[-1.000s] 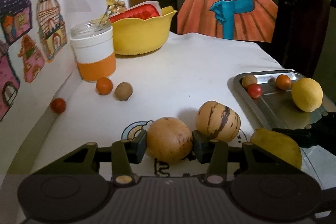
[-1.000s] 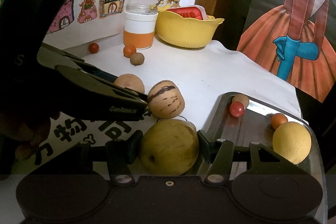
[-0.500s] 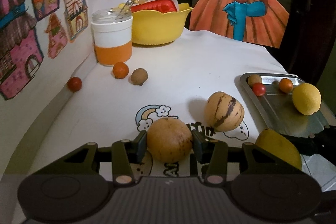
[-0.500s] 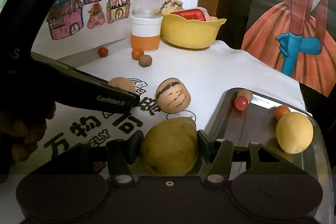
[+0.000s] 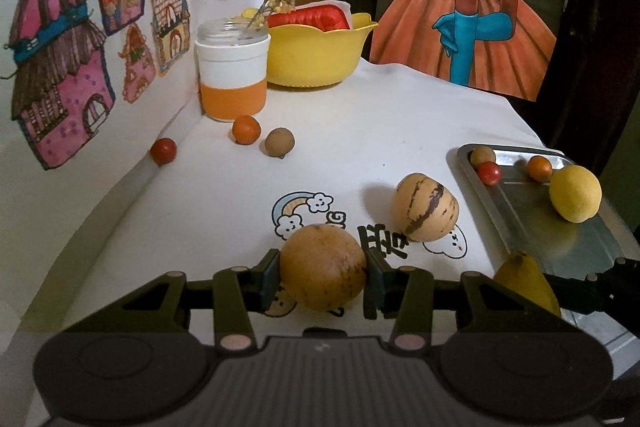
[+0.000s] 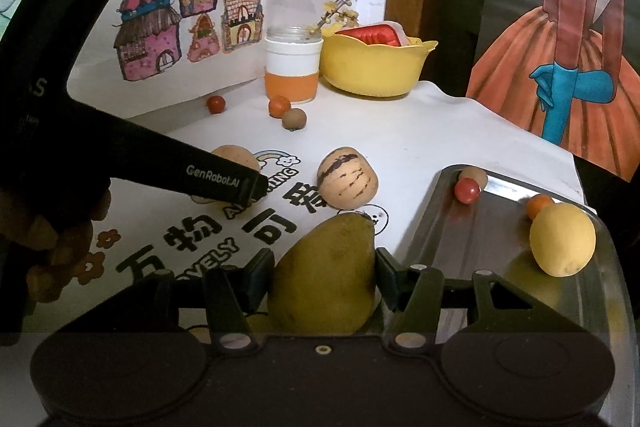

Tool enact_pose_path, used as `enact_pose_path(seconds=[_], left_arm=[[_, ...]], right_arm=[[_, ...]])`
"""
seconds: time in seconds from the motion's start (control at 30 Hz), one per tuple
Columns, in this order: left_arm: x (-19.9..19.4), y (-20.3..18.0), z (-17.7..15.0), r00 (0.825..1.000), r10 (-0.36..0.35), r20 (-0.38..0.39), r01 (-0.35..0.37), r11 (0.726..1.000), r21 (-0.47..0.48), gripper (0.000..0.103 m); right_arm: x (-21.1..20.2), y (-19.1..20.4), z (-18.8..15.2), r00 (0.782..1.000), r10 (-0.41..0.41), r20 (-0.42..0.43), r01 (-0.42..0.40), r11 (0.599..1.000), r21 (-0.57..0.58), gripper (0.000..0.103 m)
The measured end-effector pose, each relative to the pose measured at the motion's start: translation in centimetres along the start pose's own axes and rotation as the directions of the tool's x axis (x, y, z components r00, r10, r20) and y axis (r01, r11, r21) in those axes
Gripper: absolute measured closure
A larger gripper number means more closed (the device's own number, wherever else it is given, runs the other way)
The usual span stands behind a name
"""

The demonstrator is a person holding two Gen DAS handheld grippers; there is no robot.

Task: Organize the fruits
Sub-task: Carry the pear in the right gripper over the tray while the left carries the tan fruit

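My left gripper is shut on a round tan-orange fruit, held above the white printed cloth. My right gripper is shut on a yellow-green pear, beside the left edge of the metal tray. In the tray lie a yellow lemon, a red cherry tomato, a small brown fruit and a small orange fruit. A striped cream melon rests on the cloth between the left gripper and the tray. The left gripper's body crosses the right wrist view.
At the back stand an orange-and-white jar with a twig and a yellow bowl holding something red. Near the jar lie a small orange fruit, a brown fruit and a red tomato. A picture-covered wall bounds the left.
Both grippers have risen and drawn back from the table with their fruits still held. The striped melon and tray fruits have stayed put.
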State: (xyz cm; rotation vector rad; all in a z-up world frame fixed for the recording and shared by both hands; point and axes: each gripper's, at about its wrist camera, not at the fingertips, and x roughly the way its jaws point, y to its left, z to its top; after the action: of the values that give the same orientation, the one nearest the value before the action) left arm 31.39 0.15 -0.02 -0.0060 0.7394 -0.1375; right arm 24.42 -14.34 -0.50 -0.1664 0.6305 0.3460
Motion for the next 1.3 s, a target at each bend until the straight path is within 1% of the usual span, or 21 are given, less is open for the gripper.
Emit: enact_pose_path(seconds=[0.3,0.7,0.9,1.3], left_arm=[[-1.3,-0.5,-0.2,1.0,0.008,0.017,-0.008,1.0,-0.005,0.054],[-2.2,-2.4,0.5,0.999,0.005,0.034,-0.006,1.0,0.019,0.054],[-2.4,-3.1,0.6,0.999,0.003,0.039,-0.004,1.0,0.028,0.054],[-2.6,-3.3,0.5,0.999,0.002,0.039,-0.003,1.0,0.026,0.054]], right_arm=[[-1.5,0.2,-0.3,1.0,0.023,0.009,-0.023,1.0,0.009,0.05],[-3.1,-0.7,-0.5,0.998,0.051,0.036,-0.052,0.998,0.04,0.052],[-3.2,-0.6,-0.7,0.998,0.052,0.041,-0.053,0.998,0.02,0.052],[-3.0,0.0,-1.0,0.998,0.036,0.048,-0.035,0.999,-0.021,0.051]])
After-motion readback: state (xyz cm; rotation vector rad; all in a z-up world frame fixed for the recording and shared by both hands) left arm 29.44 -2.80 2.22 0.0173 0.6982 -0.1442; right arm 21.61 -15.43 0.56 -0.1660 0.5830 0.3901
